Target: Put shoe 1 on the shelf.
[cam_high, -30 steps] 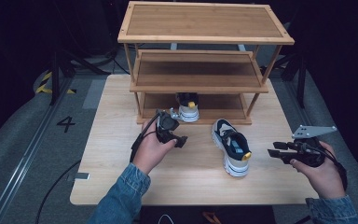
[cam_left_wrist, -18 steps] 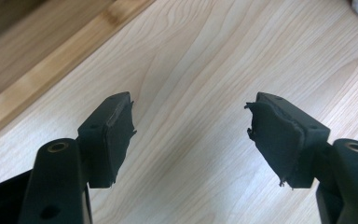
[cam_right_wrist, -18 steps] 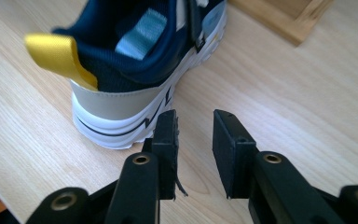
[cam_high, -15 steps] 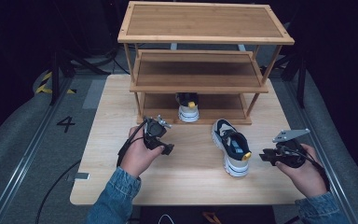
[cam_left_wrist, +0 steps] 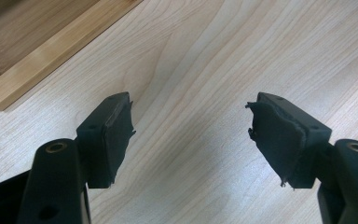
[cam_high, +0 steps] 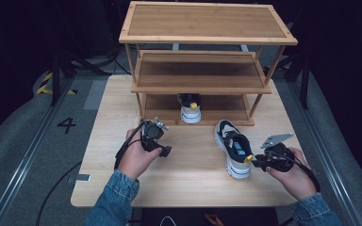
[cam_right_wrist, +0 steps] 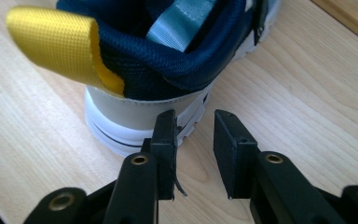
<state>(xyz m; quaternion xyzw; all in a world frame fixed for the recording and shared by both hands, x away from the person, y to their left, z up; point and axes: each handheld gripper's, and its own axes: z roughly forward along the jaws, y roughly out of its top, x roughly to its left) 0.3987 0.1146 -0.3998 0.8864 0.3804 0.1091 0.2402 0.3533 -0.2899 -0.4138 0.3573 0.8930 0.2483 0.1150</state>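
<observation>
Your right gripper sat at the shoe's heel, 4 o'clock side, jaws nearly together, clamping nothing. Your left gripper hung wide apart over bare table.

Denim sleeves; black hand-held gripper with trailing cable.

Sneaker sits upright on its sole on the light wooden tabletop, out in front of the shelf rack, heel toward the near edge. Navy mesh collar, pale grey heel panel, thick white sole, light blue insole showing inside, and a bright yellow pull tab curling off the heel
</observation>
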